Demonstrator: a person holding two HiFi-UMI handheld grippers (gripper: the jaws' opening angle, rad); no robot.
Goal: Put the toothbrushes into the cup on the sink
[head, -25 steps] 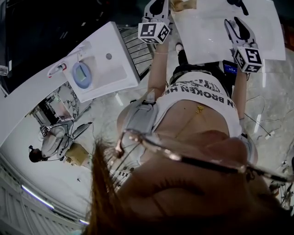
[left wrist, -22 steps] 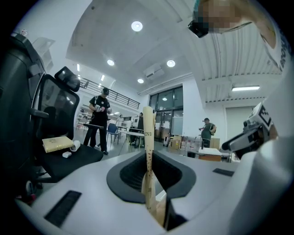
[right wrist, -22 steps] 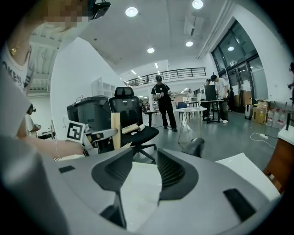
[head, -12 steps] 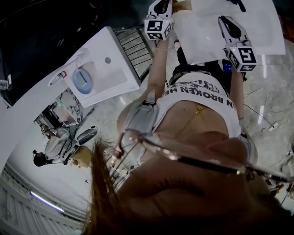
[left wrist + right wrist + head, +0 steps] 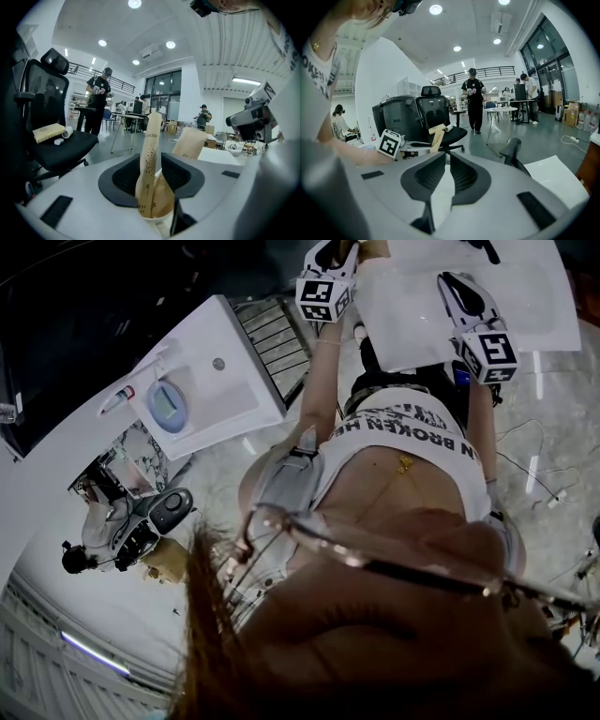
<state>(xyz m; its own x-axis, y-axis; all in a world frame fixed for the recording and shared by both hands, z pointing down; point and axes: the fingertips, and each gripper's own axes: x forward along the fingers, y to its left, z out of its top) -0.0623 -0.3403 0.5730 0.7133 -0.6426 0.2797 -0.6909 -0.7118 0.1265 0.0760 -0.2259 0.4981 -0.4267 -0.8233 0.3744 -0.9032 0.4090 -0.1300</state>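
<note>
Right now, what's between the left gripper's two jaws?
A tan paper-wrapped toothbrush stands nearly upright between them, seen in the left gripper view. The left gripper is opening its jaws, and a thin gap shows on one side.

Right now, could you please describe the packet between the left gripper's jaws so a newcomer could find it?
Start at the left gripper, whose dark jaws are opening. Between them a tan paper packet stands nearly upright in a white cup. It is narrow with dotted print, unlike the wider packet behind it.
</note>
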